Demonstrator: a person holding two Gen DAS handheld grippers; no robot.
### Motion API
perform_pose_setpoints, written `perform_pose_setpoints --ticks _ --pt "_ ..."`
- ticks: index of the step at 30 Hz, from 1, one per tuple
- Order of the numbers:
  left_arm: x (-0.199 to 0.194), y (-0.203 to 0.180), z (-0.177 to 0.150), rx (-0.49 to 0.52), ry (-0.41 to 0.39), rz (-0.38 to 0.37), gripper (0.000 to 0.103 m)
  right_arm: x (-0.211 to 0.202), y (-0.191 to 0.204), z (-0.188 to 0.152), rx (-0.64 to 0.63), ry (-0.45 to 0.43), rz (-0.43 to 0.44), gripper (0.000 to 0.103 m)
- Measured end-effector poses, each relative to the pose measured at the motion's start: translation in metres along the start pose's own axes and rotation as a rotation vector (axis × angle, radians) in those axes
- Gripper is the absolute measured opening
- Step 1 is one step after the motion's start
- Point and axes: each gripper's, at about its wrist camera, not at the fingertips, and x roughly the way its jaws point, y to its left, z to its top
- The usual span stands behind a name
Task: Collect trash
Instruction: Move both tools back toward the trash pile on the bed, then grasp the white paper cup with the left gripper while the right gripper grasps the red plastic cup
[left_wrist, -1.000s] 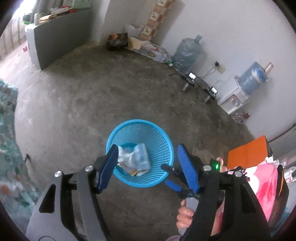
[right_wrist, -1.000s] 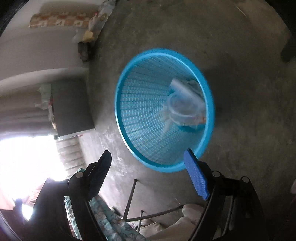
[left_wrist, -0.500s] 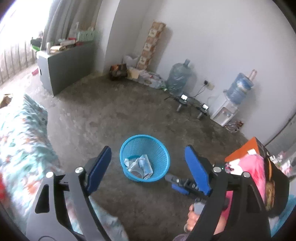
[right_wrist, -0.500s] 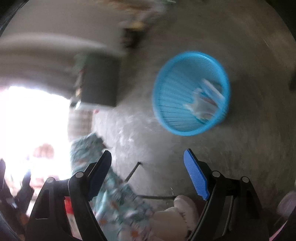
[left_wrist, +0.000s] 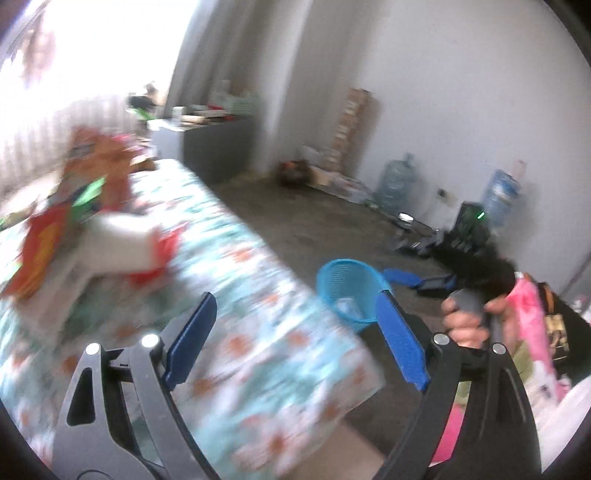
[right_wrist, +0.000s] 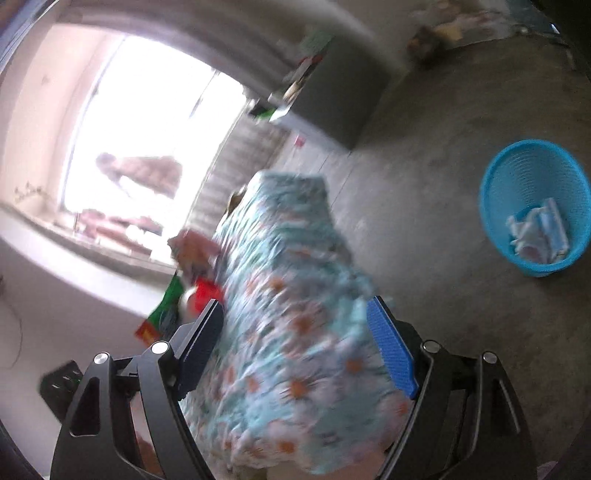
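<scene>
A blue mesh bin stands on the concrete floor with crumpled plastic and paper trash inside; it also shows in the right wrist view. Blurred red, orange and green wrappers lie on a table covered by a floral cloth. More wrappers show at the far end of the cloth. My left gripper is open and empty above the cloth. My right gripper is open and empty above the same cloth; it also shows beside the bin in the left wrist view.
A grey cabinet stands by the bright window. Water jugs and clutter line the white back wall. Pink fabric sits at the right. Both views are motion-blurred.
Both grippers have lifted away from the bin and swung toward the cloth-covered table. The bin now sits farther off to the right. Both stayed open and empty.
</scene>
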Motion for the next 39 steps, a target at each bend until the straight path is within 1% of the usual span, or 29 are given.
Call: perform_pose_setpoints --ticks 1,4,7,9,11,13,15,17,18,20,22,23,25,27,28,30,31,33,36,39 --pt "-0.005 0.007 -0.006 -0.007 -0.005 0.018 0.083 0.006 0.009 -0.003 -0.014 0.02 0.006 0.078" --pt "-0.012 0.028 -0.022 -0.022 -0.024 0.107 0.083 0.029 0.031 -0.009 -0.047 0.08 0.024 0.078" --pt "-0.019 0.044 -0.028 -0.03 -0.061 0.169 0.083 0.051 0.052 -0.015 -0.065 0.135 0.061 0.078" --pt "-0.022 0.05 -0.03 0.0 -0.096 0.213 0.083 0.069 0.067 -0.016 -0.068 0.171 0.084 0.078" --pt "-0.024 0.051 -0.029 0.041 -0.138 0.265 0.083 0.085 0.081 -0.014 -0.068 0.196 0.098 0.075" --pt "-0.021 0.05 -0.026 0.068 -0.17 0.297 0.083 0.102 0.094 -0.012 -0.07 0.222 0.114 0.073" --pt "-0.015 0.049 -0.023 0.092 -0.2 0.331 0.083 0.121 0.108 -0.008 -0.078 0.235 0.11 0.071" --pt "-0.009 0.049 -0.02 0.12 -0.214 0.363 0.077 0.139 0.118 -0.004 -0.086 0.244 0.093 0.067" --pt "-0.007 0.05 -0.018 0.122 -0.212 0.368 0.074 0.149 0.123 -0.001 -0.088 0.251 0.086 0.066" --pt "-0.002 0.054 -0.015 0.108 -0.211 0.359 0.07 0.166 0.128 0.003 -0.092 0.261 0.069 0.063" --pt "0.0 0.06 -0.013 0.083 -0.204 0.346 0.063 0.184 0.134 0.006 -0.105 0.271 0.029 0.061" --pt "0.001 0.064 -0.012 0.071 -0.203 0.347 0.062 0.19 0.137 0.009 -0.119 0.267 0.009 0.061" --pt "0.001 0.069 -0.012 0.048 -0.199 0.34 0.056 0.2 0.147 0.016 -0.169 0.249 -0.016 0.061" --pt "0.002 0.076 -0.012 0.018 -0.198 0.319 0.054 0.211 0.16 0.024 -0.249 0.234 -0.013 0.061" --pt "0.002 0.08 -0.012 -0.001 -0.196 0.304 0.052 0.219 0.164 0.028 -0.277 0.249 -0.004 0.062" --pt "0.006 0.085 -0.011 -0.021 -0.186 0.294 0.049 0.24 0.167 0.036 -0.291 0.307 0.001 0.064" --pt "0.008 0.087 -0.012 -0.026 -0.179 0.291 0.047 0.253 0.168 0.038 -0.298 0.351 0.021 0.067" --pt "0.012 0.089 -0.013 -0.036 -0.166 0.289 0.044 0.271 0.167 0.04 -0.303 0.41 0.054 0.067" --pt "0.016 0.094 -0.015 -0.07 -0.144 0.269 0.04 0.29 0.166 0.036 -0.328 0.503 0.128 0.069" --pt "0.016 0.099 -0.018 -0.093 -0.13 0.26 0.036 0.296 0.172 0.025 -0.395 0.548 0.128 0.069"
